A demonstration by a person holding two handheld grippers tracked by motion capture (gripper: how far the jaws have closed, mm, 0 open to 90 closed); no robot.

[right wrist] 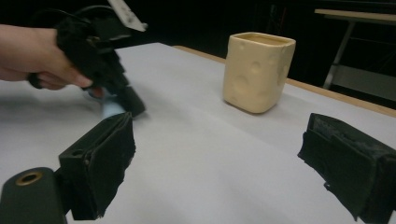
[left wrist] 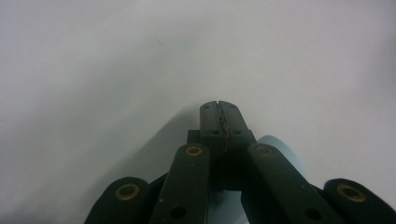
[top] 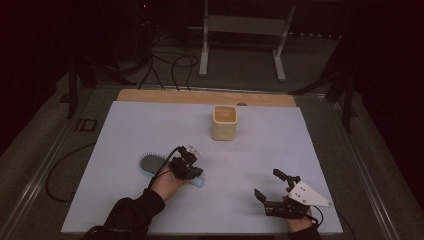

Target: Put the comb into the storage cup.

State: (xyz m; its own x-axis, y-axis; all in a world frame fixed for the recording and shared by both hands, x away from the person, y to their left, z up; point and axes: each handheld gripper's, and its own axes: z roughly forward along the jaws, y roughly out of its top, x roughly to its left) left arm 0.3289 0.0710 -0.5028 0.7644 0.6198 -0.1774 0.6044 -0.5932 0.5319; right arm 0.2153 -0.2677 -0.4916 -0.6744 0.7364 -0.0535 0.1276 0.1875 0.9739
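Right tongs (top: 272, 186) gape wide over pale table (top: 150, 125); left tongs (top: 192, 170) pinched together; dark room.

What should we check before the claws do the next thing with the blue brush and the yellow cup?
1. Left claw down on the brush handle: ok, it sits over the light blue handle end.
2. Left claw really pinching the handle: cannot tell. In its own view the jaw tips meet shut, with the blue handle beneath them, not between.
3. Right claw free and ready: ok, jaws wide apart, nothing between them.
4. Cup standing upright: ok, opening faces up, apart from both claws.
5. Anything inside the cup: cannot tell, the inside is too dim.
6. Sheet between brush and cup bare: ok.
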